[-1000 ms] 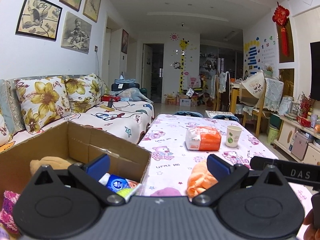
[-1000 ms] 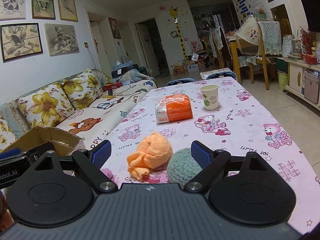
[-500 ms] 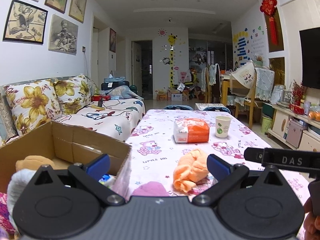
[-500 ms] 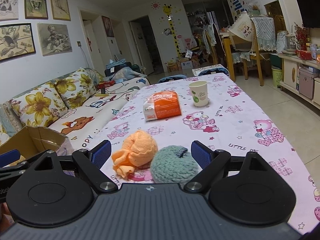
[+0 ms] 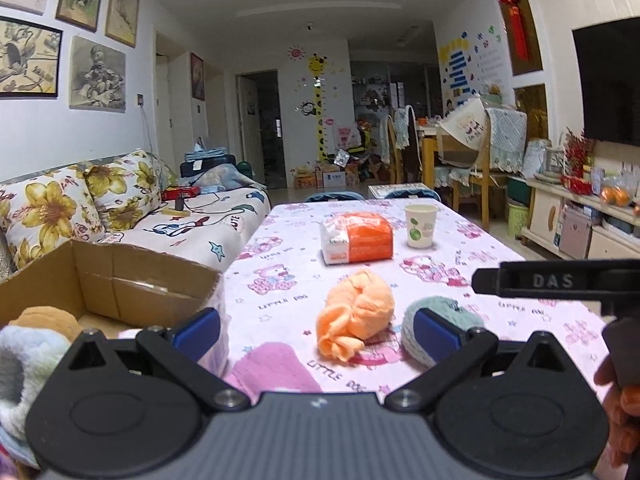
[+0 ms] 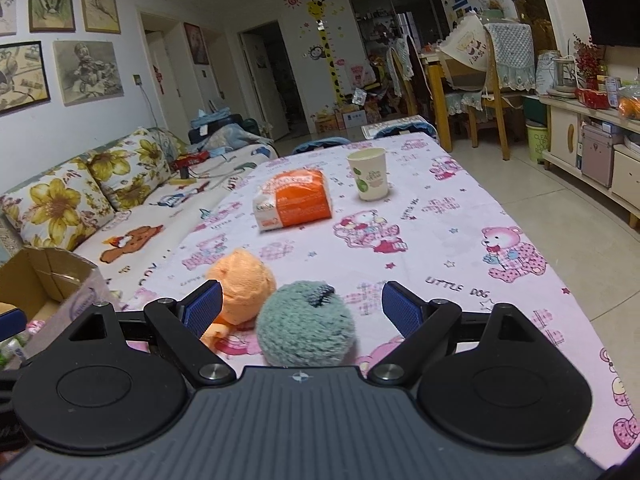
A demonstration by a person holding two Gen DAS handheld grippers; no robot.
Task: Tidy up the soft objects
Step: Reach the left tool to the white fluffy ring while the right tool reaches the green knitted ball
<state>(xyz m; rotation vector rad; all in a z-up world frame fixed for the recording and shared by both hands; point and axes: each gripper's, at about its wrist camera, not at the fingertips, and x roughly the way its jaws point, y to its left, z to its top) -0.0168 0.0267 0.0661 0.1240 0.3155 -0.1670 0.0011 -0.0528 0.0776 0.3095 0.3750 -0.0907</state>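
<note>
While spread, the right hand-held gripper brackets the teal pompom.

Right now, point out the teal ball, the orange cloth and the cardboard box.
teal ball (image 6: 306,326), right wrist view, on the middle of its fuzzy face.
orange cloth (image 5: 358,314), left wrist view, on the bunched middle.
cardboard box (image 5: 140,280), left wrist view, on its inner back wall.

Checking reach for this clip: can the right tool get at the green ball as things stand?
Probably yes. The right tool is open with the green ball between its fingers, nothing in front; the orange bundle sits just left.
</note>
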